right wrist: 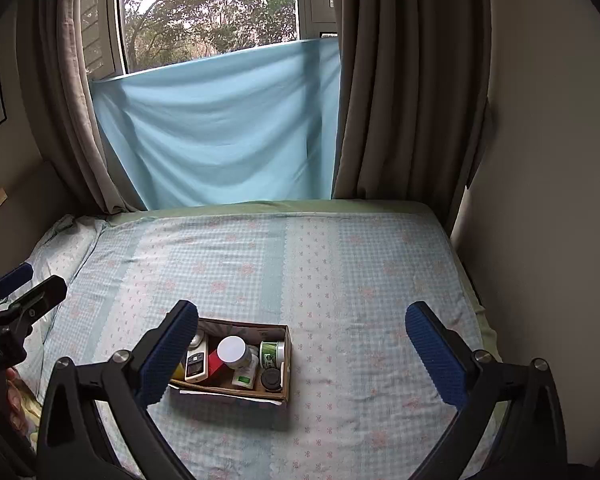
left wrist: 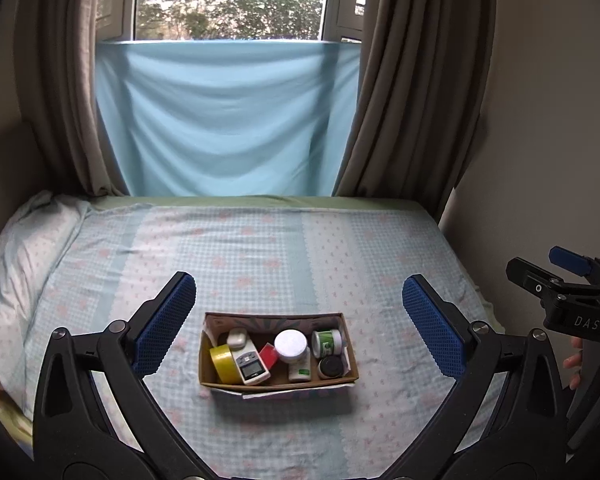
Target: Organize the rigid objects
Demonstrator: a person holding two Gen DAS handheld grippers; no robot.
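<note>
A shallow cardboard box (left wrist: 278,383) sits on the bed and holds several small items: a yellow tape roll (left wrist: 225,364), a white remote-like device (left wrist: 252,364), a red item (left wrist: 269,354), a white-lidded jar (left wrist: 291,345), a green-labelled jar (left wrist: 327,343) and a dark jar (left wrist: 331,367). My left gripper (left wrist: 300,320) is open and empty, held above and in front of the box. My right gripper (right wrist: 302,344) is open and empty, with the box (right wrist: 282,390) below its left finger. In the right wrist view the left finger hides the box's left end.
The bed (left wrist: 260,240) has a blue-and-pink patterned sheet, with a pillow (left wrist: 16,264) at the left. A light blue cloth (left wrist: 228,116) and brown curtains (left wrist: 412,80) hang behind. A wall (right wrist: 540,200) borders the bed's right side.
</note>
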